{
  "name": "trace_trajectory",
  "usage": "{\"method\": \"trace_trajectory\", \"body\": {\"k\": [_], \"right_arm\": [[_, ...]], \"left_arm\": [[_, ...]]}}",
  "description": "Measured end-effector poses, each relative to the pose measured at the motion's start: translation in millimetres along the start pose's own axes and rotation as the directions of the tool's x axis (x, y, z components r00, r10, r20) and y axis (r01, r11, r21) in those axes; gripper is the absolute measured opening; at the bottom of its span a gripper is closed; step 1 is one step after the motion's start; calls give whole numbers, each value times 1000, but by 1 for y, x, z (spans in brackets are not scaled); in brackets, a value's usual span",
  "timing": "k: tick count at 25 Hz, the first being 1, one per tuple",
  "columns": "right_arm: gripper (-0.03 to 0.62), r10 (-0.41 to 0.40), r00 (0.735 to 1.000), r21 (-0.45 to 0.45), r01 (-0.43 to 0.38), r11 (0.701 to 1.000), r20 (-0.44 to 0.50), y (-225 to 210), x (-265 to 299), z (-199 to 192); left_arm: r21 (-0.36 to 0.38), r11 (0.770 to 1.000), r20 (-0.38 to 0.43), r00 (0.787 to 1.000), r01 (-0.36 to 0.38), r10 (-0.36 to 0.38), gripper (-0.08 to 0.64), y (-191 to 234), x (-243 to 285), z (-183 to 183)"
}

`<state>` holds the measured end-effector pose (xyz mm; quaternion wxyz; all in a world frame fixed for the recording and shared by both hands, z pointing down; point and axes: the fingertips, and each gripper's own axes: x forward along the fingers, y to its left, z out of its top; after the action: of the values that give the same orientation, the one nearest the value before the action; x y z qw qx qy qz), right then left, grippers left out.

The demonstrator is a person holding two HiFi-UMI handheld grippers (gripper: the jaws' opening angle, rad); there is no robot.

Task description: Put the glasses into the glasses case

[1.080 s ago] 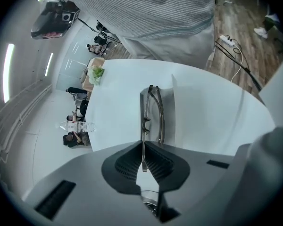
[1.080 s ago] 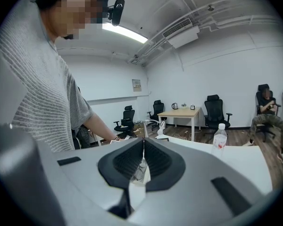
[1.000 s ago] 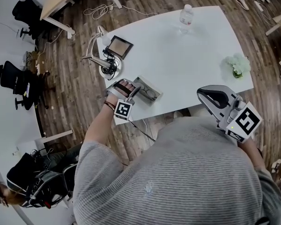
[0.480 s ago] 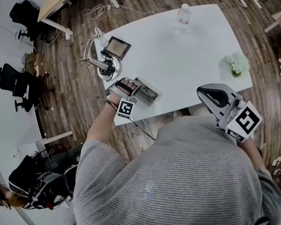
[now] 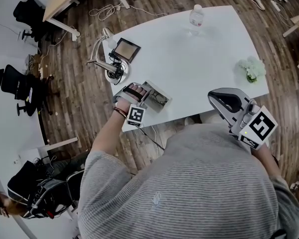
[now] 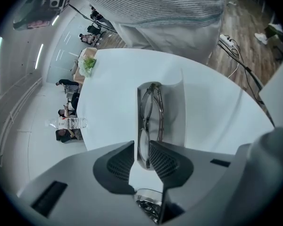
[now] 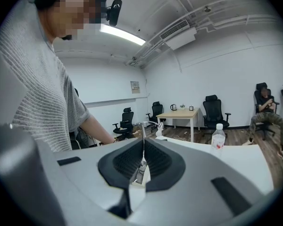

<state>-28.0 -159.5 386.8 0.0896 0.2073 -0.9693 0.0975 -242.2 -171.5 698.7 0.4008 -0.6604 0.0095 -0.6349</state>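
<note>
1. While its jaws have just been opening, the left gripper (image 6: 141,147) stands narrowly apart about the glasses' (image 6: 150,119) near end.
2. Glasses lie in the case (image 6: 177,112), at the table's (image 5: 199,59) 8 o'clock.
3. Right gripper (image 7: 142,149), 5 o'clock: closed, empty.

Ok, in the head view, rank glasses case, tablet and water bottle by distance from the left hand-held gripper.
Left hand-held gripper, jaws just opening with the glasses between them:
1. Glasses case, at its tips.
2. Tablet, near the lamp.
3. Water bottle, far edge.
</note>
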Motion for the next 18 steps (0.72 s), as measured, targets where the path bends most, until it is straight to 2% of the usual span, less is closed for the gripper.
{"method": "trace_trajectory", "body": {"k": [4,9,13,18], "right_arm": [[15,13,1000,3,-13,1000,8,4,0,1],[15,25,1000,-2,-25,1000,12,8,2,3],[15,19,1000,4,-19,1000,15,7,0,3],[15,13,1000,8,-13,1000,22,6,-2,3]], "left_arm": [[-11,1000,-39,999,25,-25,87,-1,5,0],[-65,991,-76,989,121,-126,89,-5,13,-3],[-89,974,-24,977,208,-211,106,-13,12,5],[-77,976,21,979,203,-202,137,-8,8,10]]}}
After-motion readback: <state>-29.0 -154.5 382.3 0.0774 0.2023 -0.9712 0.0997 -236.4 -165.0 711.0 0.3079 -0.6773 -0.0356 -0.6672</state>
